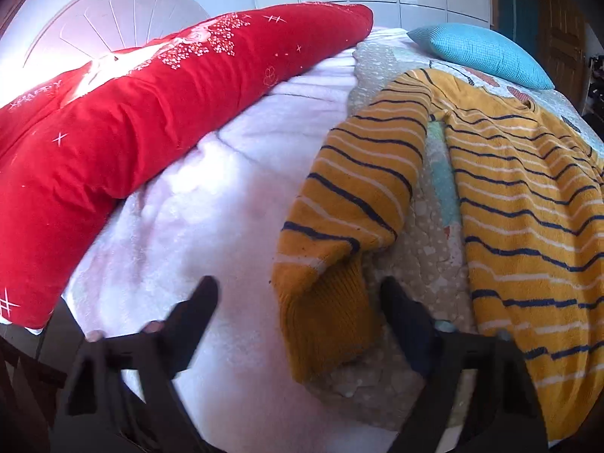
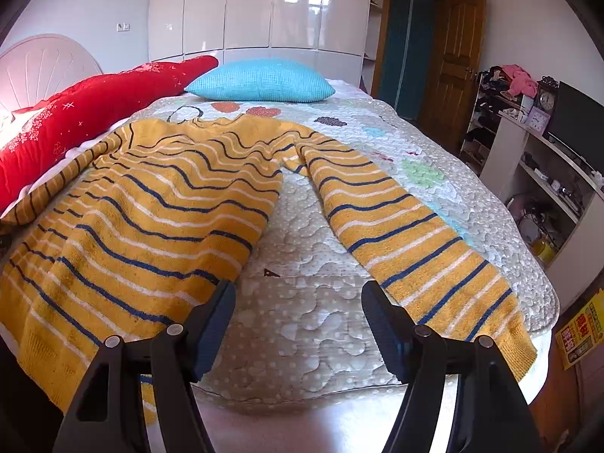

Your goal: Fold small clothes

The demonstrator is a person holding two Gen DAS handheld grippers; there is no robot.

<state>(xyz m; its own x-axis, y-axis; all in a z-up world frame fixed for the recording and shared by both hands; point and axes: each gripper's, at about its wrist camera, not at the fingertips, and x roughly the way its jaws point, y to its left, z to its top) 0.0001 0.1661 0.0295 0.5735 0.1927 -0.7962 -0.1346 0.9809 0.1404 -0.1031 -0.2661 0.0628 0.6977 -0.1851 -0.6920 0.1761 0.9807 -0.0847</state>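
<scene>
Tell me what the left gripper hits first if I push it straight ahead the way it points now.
Most likely the ribbed cuff of the striped sweater's sleeve: it lies between the open fingers of the left gripper, just ahead. Depth is unclear, so the quilt under it may touch too.

A bed fills the lower part of both views, covered by a quilted bedspread (image 2: 302,324) with coloured patches. A red quilt (image 1: 113,132) lies at left, a blue pillow (image 2: 260,81) at upper centre. A white fan-shaped headboard (image 2: 41,68) stands upper left, glossy white wardrobes (image 2: 264,7) behind, a brown wooden door (image 2: 453,64) upper right, and cluttered white shelves (image 2: 536,173) at right.
</scene>
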